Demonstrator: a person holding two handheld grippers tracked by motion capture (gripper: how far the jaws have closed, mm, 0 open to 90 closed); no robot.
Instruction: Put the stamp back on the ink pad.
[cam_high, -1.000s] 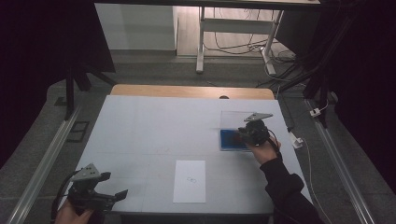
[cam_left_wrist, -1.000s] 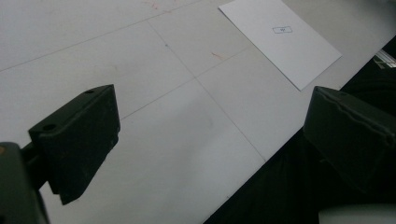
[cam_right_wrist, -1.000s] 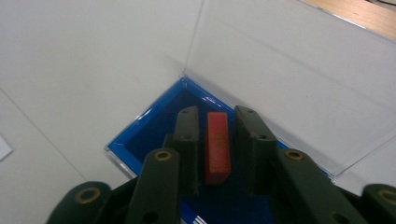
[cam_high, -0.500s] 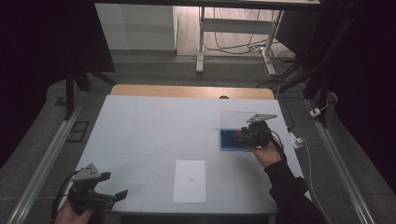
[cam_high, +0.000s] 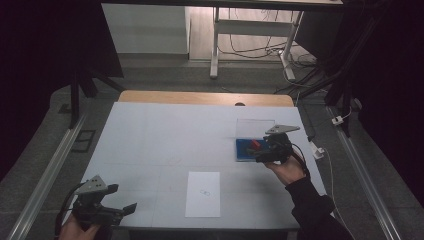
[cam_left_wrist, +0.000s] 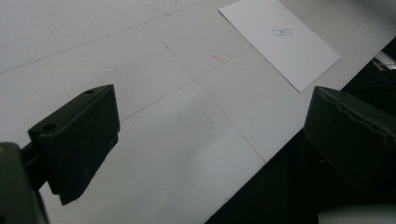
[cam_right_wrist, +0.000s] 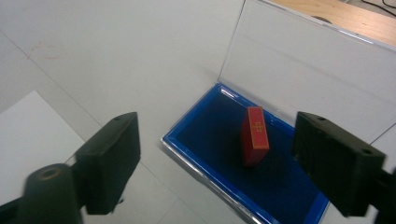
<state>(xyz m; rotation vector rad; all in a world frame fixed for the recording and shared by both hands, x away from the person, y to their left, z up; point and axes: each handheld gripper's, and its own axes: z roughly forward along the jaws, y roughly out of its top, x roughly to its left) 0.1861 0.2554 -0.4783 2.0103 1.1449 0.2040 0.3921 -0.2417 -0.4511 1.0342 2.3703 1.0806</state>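
Two grippers are mine to steer over the wide pale grey table (cam_high: 165, 135). Next in size comes the white paper sheet with a small printed mark (cam_high: 203, 194), lying near the front edge. Then the shallow blue-lined box with its clear lid standing open (cam_right_wrist: 243, 154), on the table's right. My right gripper (cam_high: 264, 150) has drawn back slightly from half a second ago, jaws spread wide and empty above the box. Inside stands the small red block (cam_right_wrist: 254, 135), tilted and untouched, so I judge the grasp yet undone. My left gripper (cam_high: 107, 212) stays parked at the front-left corner, jaws apart.
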